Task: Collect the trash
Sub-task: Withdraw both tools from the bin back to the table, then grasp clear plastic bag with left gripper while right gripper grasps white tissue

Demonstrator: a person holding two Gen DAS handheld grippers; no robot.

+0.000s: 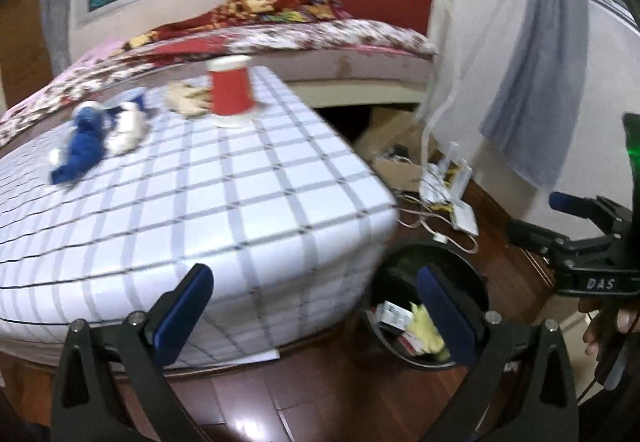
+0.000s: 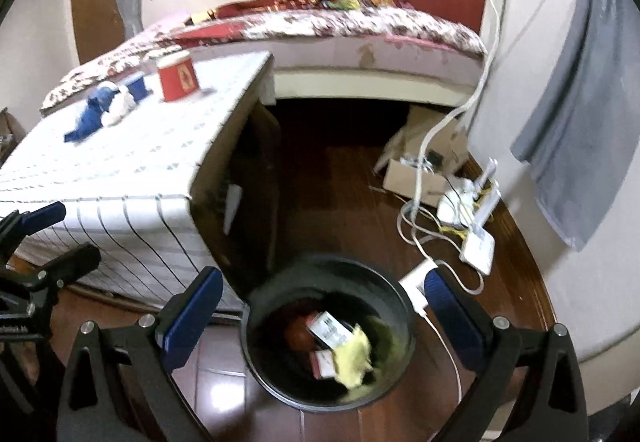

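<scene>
Black plastic forms the round trash bin (image 2: 326, 334), which stands on the dark wooden floor (image 2: 348, 201) beside the corner of a low table. Inside the bin lie a crumpled yellow paper (image 2: 354, 356), a white printed carton (image 2: 330, 330) and a red-and-white packet (image 2: 322, 362).

The right gripper (image 2: 320, 318) hangs directly above the bin opening. Its two blue-padded fingers (image 2: 192, 318) are spread wide apart, and nothing is held between them.

The left gripper (image 1: 316, 318) is positioned over the table's near corner, with the bin to its right. Its fingers (image 1: 184, 314) are likewise spread wide and hold nothing. In the left wrist view, the right gripper appears at the far right edge, with part of a hand (image 1: 608, 322) on its handle.

The table carries a white tablecloth (image 1: 200, 181) with a grey grid pattern. On the cloth remain:
- a red paper cup (image 1: 232, 89), upright, near the far edge;
- a crumpled beige wrapper (image 1: 188, 99), just beside the cup;
- a blue crumpled item (image 1: 80, 149), touching a white crumpled item (image 1: 128, 127);
- a small blue cup (image 2: 136, 85), behind those items.

A bed (image 2: 360, 29) with a floral cover stands behind the table. White cables and a power strip (image 2: 478, 246) lie on the floor near the wall.
</scene>
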